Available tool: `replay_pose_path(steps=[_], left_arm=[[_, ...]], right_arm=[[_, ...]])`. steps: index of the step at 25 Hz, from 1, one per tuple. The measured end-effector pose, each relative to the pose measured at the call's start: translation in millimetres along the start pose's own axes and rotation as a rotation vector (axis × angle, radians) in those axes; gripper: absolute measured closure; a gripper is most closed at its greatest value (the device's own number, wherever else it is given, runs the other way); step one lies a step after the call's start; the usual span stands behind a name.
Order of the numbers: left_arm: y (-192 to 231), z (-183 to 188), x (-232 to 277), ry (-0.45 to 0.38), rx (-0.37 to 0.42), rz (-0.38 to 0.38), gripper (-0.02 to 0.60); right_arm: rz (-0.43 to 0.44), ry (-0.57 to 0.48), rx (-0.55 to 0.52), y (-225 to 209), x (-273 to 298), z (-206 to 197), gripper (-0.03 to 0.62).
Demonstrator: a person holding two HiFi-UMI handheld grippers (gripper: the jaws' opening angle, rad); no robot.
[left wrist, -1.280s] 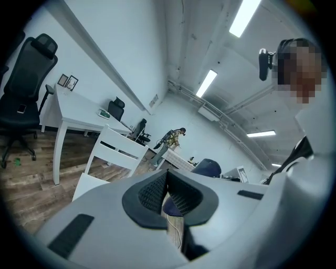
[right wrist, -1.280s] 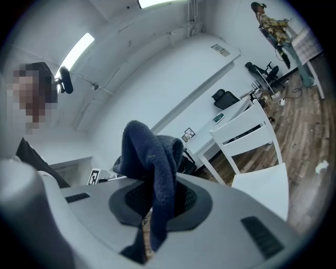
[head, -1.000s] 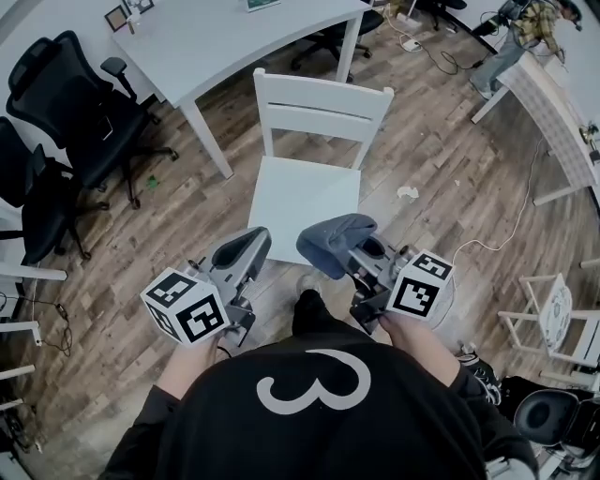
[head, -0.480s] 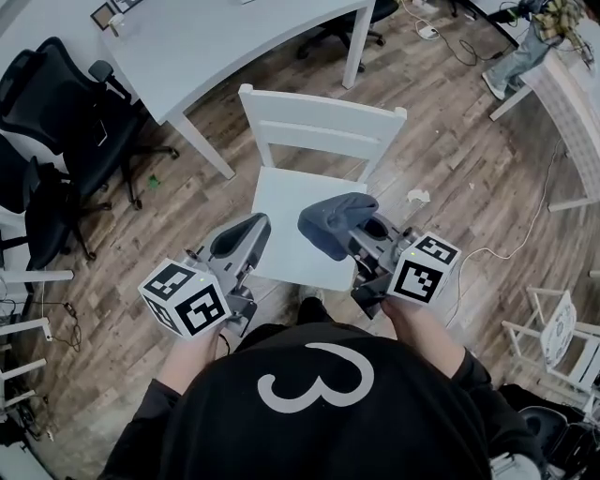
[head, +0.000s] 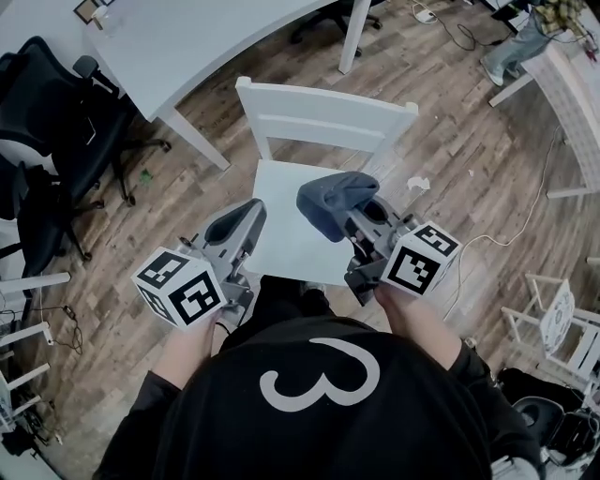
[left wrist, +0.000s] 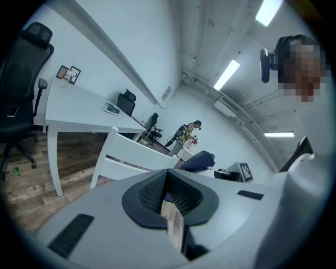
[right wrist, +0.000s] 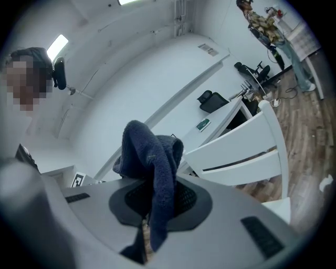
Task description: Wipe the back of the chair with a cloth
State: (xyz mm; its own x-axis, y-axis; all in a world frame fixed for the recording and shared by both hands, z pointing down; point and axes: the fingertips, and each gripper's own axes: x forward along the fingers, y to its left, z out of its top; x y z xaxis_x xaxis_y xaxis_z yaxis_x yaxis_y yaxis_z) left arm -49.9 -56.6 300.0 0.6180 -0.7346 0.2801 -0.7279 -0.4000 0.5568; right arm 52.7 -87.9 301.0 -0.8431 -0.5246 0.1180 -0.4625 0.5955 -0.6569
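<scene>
- Hanging from the right gripper, the dark blue cloth is clamped between jaws closed on it; most of it bunches up over the jaw tips, and a narrow tail runs down between the pads
- In the head view the cloth shows over the right part of the chair seat, short of the chair back and not touching it
- The white wooden chair stands directly in front of the person, its seat toward them and its slatted back on the far side
- The left gripper has its jaws pressed together with nothing between them; it is held beside the cloth, over the left front edge of the seat
- The two grippers are side by side, near each other but apart, each with its marker cube toward the person's body
- The person wears a black top with a large white figure on it
- A white table stands beyond the chair, up and to the left, with black office chairs further left
- On the wooden floor a small crumpled white scrap lies just right of the chair, and a thin white cable trails further right
- Another person stands at the far upper right
</scene>
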Motion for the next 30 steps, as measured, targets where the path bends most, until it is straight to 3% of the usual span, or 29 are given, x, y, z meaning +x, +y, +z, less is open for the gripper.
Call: replay_pose_path(steps=[7,17,30], left_arm=[[33.3,27.9,15.3,0.028,-0.005,-0.071,0.568],[85.4,55.0,22.5,0.073,-0.012,-0.114,0.568],[135.0,58.0,29.0,0.114,-0.047,-0.080,0.568]], right_arm=[[-0.082,-0.018,-0.021,-7.6,37.3,13.9,0.543],[-0.141,-0.060,-0.010,-23.7,105.3,20.1,0.543],[-0.253,-0.046,-0.072,-78.2,179.5,10.7,0.543]])
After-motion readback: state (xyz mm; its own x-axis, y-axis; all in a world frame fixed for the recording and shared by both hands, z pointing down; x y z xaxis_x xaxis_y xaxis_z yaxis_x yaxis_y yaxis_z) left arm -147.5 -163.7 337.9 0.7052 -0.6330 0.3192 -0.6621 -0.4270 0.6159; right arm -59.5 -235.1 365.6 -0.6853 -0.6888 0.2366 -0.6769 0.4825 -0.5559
